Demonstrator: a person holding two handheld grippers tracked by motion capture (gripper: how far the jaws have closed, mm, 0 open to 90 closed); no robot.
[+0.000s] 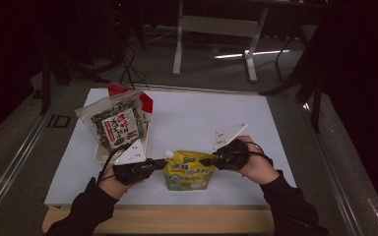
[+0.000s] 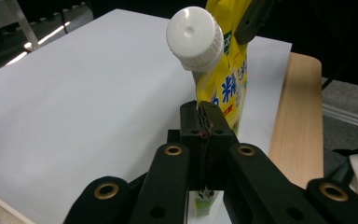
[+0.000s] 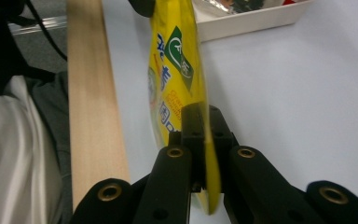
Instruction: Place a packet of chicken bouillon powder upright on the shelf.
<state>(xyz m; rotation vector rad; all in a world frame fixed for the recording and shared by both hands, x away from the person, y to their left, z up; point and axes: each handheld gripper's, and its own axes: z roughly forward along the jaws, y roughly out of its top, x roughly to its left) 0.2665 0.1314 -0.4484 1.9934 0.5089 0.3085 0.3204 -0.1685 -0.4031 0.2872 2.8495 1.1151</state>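
The room beyond the white table point(image 1: 202, 118) is dark and hard to make out. In the high view a person's two hands hold a yellow spouted pouch point(image 1: 187, 171) near the table's front edge, but the grips themselves are too small to read there. The left gripper view settles one side — the left gripper point(image 2: 204, 116) is clamped tight on the pouch's edge just below its white screw cap point(image 2: 195, 37). The right gripper view settles the other: the right gripper point(image 3: 204, 122) is pinched closed on the pouch's opposite edge, the pouch seen edge-on. Behind the pouch, a shallow white tray point(image 1: 100, 155) holds a clear seaweed bag point(image 1: 115, 123) and a red packet point(image 1: 146, 104) — its label partly hidden.
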